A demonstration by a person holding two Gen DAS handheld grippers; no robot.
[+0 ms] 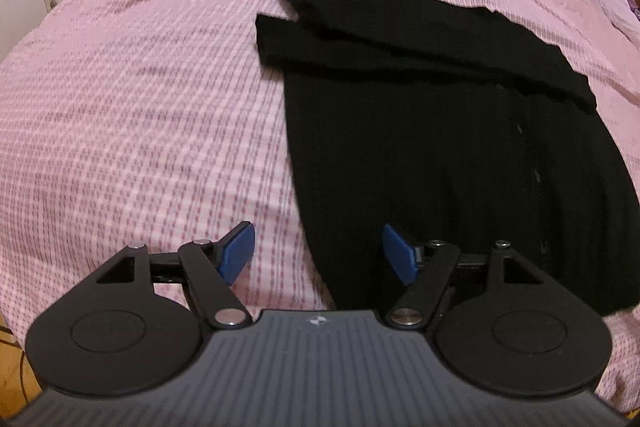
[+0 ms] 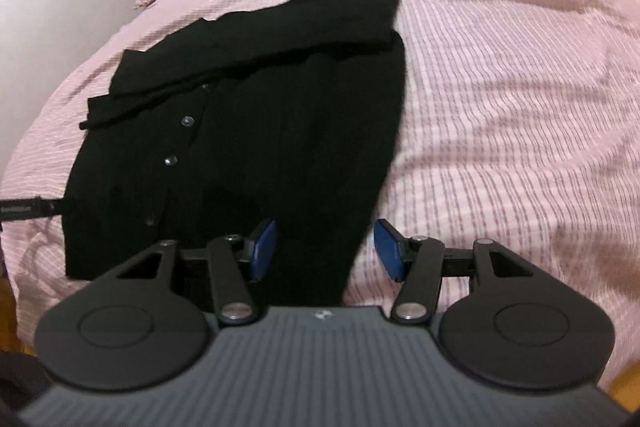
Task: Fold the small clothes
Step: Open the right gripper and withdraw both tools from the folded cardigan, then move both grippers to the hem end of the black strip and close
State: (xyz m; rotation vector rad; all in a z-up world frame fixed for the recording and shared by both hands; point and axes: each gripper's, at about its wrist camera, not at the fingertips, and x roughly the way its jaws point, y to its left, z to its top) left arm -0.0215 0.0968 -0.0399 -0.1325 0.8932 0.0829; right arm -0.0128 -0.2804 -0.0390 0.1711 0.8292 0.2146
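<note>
Black knit cardigan (image 1: 440,147) lies flat on the pink bedspread (image 1: 140,107), buttons (image 2: 187,121) up, with both sleeves already folded across the top part. So what's left, I'd guess, is bringing the bottom hem up over the sleeves to make a tidy rectangle.

Both tools are empty right now. Left gripper (image 1: 318,253) has its jaws spread wide and hovers right at the near-left corner of the hem, one blue pad (image 1: 238,253) over the bedspread and the other over the knit. Right gripper (image 2: 326,249) is also spread wide and straddles the near-right edge the same way. Whether either pad actually touches fabric, I can't tell from these views.

Tips for doing this well:

- Pinch both hem corners at about the same depth. If one side grabs more cloth, the fold comes out crooked.
- Make sure you only catch the cardigan and not the bedspread underneath. That ribbed cover looks soft and wrinkly, so it could easily come up with the grab.
- Lift both corners together and carry them forward level, so the knit doesn't stretch or sag in the middle.
- Lay the hem down just over the sleeves without dragging them out of place.
</note>
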